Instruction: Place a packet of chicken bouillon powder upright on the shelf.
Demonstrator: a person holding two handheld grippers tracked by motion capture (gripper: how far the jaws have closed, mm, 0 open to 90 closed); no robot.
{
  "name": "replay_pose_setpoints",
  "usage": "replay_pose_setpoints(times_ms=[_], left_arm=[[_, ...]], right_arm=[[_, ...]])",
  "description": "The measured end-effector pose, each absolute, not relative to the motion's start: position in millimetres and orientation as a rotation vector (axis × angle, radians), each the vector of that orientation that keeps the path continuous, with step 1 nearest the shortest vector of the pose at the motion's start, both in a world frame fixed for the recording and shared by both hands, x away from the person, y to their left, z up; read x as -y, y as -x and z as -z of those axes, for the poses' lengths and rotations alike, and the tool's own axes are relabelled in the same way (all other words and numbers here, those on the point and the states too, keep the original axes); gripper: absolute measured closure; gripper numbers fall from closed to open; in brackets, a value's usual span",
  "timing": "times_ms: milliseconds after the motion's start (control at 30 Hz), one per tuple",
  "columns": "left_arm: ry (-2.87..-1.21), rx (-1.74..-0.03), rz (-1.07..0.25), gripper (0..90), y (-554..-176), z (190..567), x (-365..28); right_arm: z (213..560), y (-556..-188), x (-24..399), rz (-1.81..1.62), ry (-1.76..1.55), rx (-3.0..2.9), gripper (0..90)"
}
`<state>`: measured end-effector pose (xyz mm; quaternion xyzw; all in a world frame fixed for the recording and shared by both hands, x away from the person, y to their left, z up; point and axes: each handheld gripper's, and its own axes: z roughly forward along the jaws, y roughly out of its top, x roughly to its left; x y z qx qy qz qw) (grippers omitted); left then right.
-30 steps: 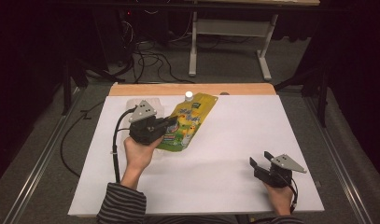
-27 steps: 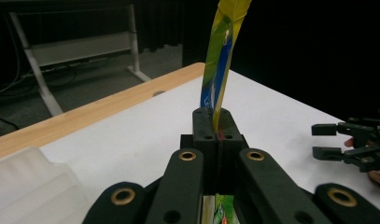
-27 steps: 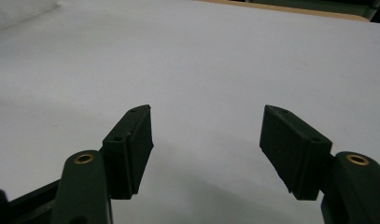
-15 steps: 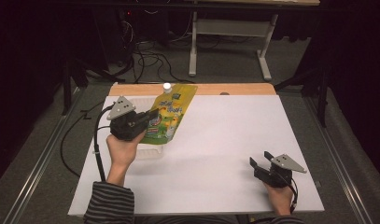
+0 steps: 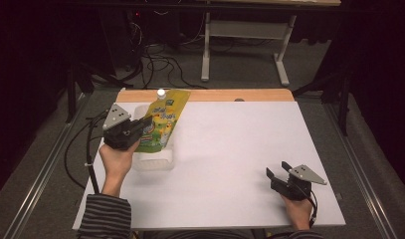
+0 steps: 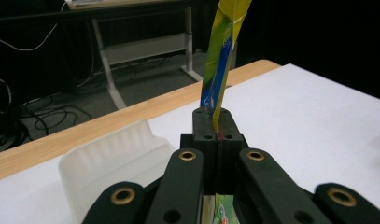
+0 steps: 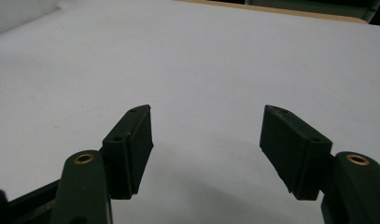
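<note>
A yellow-green drink pouch (image 5: 162,119) with a white cap (image 5: 161,92) hangs above the table's far left, held edge-on in my left gripper (image 5: 144,124). In the left gripper view the pouch (image 6: 220,60) rises from between the closed jaws of that gripper (image 6: 217,122). Under it stands a clear plastic tray (image 5: 155,159), which also appears as a ribbed white tray (image 6: 110,161) to the lower left. My right gripper (image 5: 277,172) rests open near the front right of the white table, with nothing between its jaws (image 7: 206,140).
A white sheet (image 5: 230,149) covers the table, with a wooden strip (image 5: 240,94) along the far edge. Cables (image 5: 155,59) and a desk frame (image 5: 245,45) lie on the floor beyond. A cable trails from the left gripper down the table's left side.
My left gripper has carried the pouch leftward and toward the far left corner, over the plastic tray. The right gripper has stayed put.
</note>
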<state>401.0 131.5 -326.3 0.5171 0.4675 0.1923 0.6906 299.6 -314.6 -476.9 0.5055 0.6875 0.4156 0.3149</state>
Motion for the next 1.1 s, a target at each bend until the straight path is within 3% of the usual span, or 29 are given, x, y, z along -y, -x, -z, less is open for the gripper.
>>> replay_pose_setpoints(times_ms=[1100], left_arm=[[-1.292,-1.07,-0.426,89.6,-415,373,-124]], right_arm=[[477,-299,315,-1.106,-1.327,-1.804,34.7]])
